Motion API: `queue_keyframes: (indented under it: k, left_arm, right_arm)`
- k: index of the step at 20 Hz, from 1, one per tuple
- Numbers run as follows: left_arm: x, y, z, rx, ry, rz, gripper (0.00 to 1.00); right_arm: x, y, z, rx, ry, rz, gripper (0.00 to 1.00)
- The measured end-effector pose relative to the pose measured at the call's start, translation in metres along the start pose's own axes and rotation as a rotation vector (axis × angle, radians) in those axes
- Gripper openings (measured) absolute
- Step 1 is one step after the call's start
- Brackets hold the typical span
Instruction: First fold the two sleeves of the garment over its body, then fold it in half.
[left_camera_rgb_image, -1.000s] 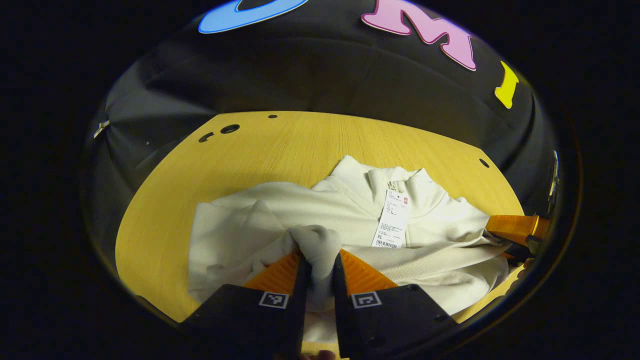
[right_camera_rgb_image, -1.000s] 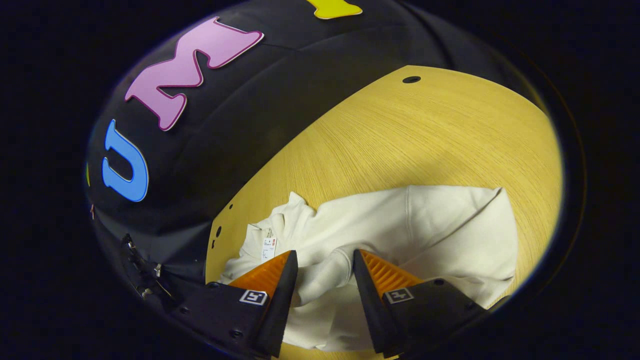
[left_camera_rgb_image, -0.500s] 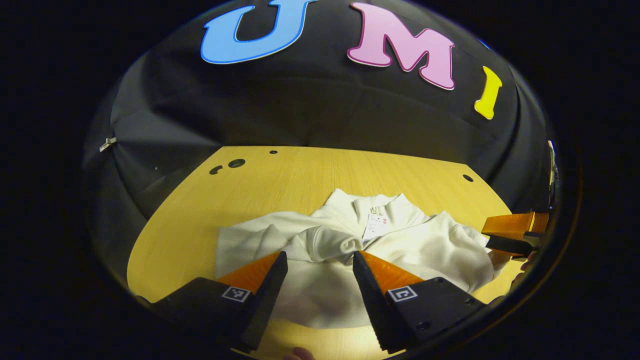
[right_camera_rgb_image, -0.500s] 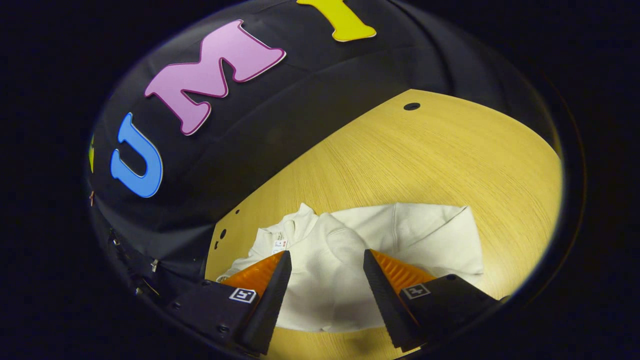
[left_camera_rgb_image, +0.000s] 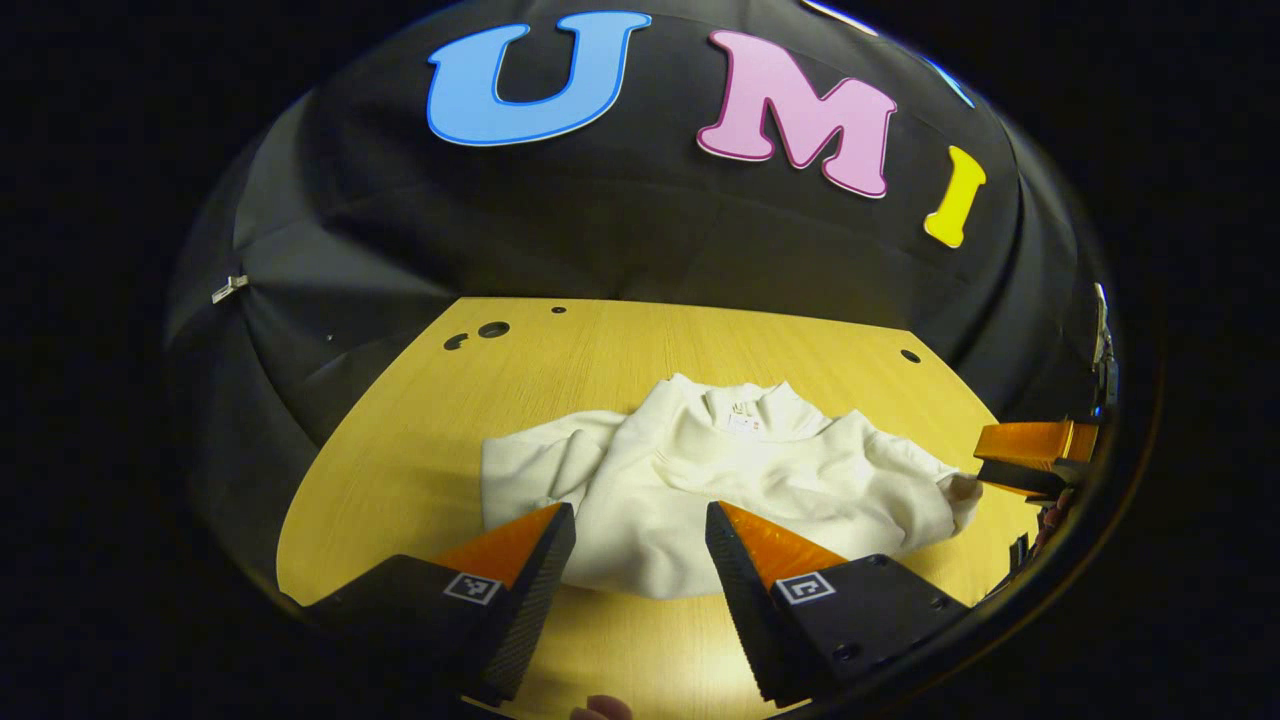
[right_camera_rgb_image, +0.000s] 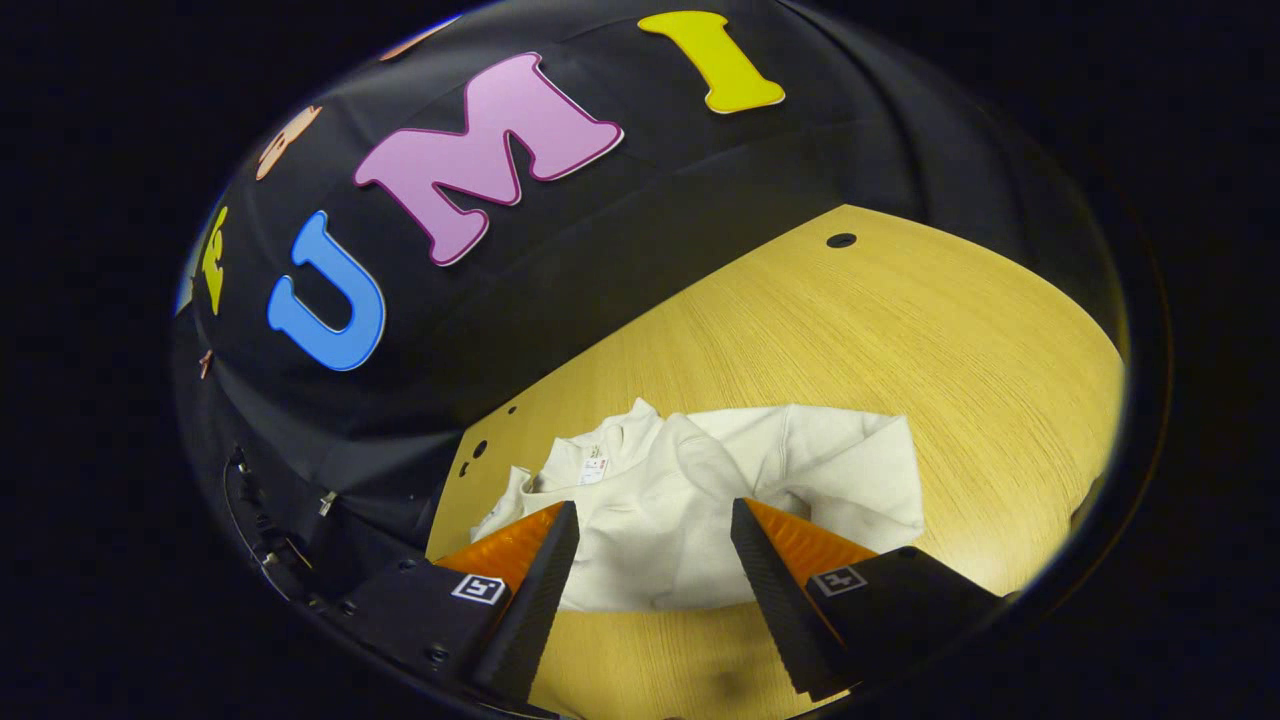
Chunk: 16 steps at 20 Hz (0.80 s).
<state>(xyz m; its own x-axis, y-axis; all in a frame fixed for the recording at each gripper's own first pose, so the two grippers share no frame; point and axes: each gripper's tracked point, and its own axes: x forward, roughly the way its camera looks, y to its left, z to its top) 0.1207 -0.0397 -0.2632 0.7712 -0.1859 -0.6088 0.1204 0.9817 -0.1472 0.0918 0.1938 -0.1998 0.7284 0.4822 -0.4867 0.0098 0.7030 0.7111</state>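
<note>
Lying soft and floppy on the table (left_camera_rgb_image: 400, 470), the sweatshirt (left_camera_rgb_image: 720, 480) looked best pinched at its near hem; the left gripper (left_camera_rgb_image: 640, 530) and right gripper (right_camera_rgb_image: 650, 530) hung wide open, empty.

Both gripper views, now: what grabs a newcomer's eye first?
The cream garment lying bunched in the middle of the yellow wooden table, collar toward the booth wall and sleeves drawn in over its body. Next, the left tool and the right tool, both open and off the cloth at the garment's near edge.
</note>
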Motion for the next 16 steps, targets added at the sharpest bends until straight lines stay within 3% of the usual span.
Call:
queue_keyframes:
  k: [8,16]
  left_arm:
    - [-0.043,-0.019,-0.015,0.067,0.0,-0.047,0.84]
    - [-0.06,-0.019,-0.032,0.05,0.039,-0.003,0.84]
  right_arm:
    - [-0.03,0.02,-0.009,-0.073,0.033,0.102,0.94]
    - [-0.028,-0.005,-0.024,-0.06,0.11,0.077,0.94]
